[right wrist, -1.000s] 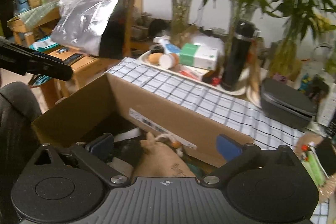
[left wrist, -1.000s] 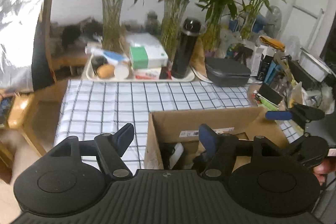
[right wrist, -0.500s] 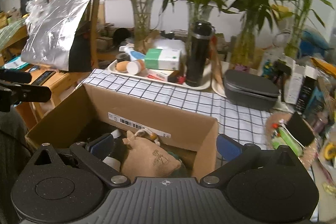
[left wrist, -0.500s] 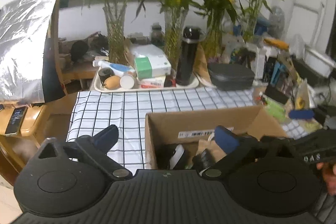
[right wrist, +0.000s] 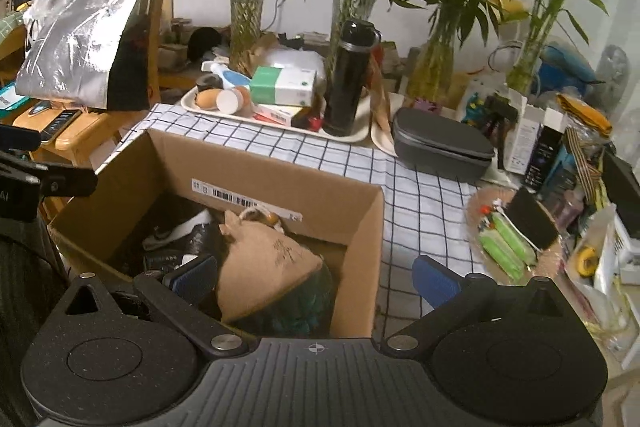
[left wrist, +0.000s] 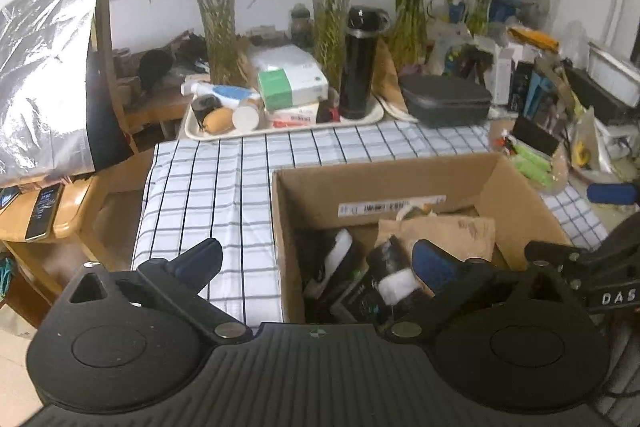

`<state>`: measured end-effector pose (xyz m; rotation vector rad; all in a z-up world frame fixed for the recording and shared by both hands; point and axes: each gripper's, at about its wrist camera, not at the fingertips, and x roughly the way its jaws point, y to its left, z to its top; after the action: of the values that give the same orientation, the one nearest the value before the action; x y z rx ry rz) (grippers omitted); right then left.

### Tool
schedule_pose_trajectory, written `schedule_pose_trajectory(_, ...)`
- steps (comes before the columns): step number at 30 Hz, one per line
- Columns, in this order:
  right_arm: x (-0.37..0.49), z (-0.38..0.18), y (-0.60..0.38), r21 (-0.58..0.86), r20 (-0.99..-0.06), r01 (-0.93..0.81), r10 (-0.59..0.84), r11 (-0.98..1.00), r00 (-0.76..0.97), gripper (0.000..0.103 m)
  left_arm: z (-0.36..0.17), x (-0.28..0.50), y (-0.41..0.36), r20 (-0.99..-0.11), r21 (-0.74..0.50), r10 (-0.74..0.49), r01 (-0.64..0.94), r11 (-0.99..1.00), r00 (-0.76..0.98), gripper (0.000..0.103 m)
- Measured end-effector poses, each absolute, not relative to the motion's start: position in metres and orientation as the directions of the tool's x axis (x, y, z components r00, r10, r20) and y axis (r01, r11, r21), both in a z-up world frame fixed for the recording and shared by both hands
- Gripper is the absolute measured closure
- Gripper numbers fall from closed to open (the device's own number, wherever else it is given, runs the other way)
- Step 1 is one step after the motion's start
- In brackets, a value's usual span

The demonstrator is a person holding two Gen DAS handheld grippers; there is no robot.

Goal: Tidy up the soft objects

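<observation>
An open cardboard box (left wrist: pixel 380 169) (right wrist: pixel 280 169) stands on the checked tablecloth (left wrist: pixel 224 187). Inside lie a tan burlap sack (right wrist: pixel 264 263) (left wrist: pixel 452 233), a black roll with a white band (left wrist: pixel 394 277) and a black-and-white soft item (left wrist: pixel 338 257). My left gripper (left wrist: pixel 318 261) hangs open over the box's near left corner, one finger outside the wall and one over the roll. My right gripper (right wrist: pixel 316 279) is open too, straddling the box's right wall with the sack beside its left finger, untouched. Each gripper shows at the edge of the other's view.
Behind the box sit a white tray (left wrist: pixel 280 131) with a tissue box and a black flask (right wrist: pixel 346 75), glass vases of bamboo, and a grey case (right wrist: pixel 440 143). Clutter crowds the right side. A foil bag (left wrist: pixel 44 79) and a wooden side table stand left.
The left gripper's jaws spread from partly open to wide. The right gripper drew back and swung right, so the box slid left in its view and the sack shows fully.
</observation>
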<state>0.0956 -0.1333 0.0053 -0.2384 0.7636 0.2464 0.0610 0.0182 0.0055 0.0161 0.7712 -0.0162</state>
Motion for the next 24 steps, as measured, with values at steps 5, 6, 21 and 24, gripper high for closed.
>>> schedule_pose_trajectory(5,0.092,0.005,-0.136,-0.129,-0.732,-0.282,0.101,0.951,0.674,0.0,0.001,0.058,0.013,-0.726,0.028,-0.008,0.041,0.999,0.688,0.0)
schedule_pose_trajectory(6,0.092,0.005,-0.137,-0.129,-0.735,-0.279,0.097,0.952,0.671,0.0,0.0,0.057,0.012,-0.728,0.032,-0.005,0.042,0.999,0.685,0.0)
schedule_pose_trajectory(21,0.085,-0.009,-0.137,-0.119,-0.795,-0.225,0.043,0.967,0.605,0.0,-0.017,0.045,0.008,-0.788,0.061,0.029,0.031,0.998,0.615,0.0)
schedule_pose_trajectory(24,0.086,-0.012,-0.136,-0.109,-0.807,-0.215,0.04,0.97,0.589,0.0,-0.019,0.045,0.007,-0.798,0.066,0.036,0.029,0.997,0.601,0.0)
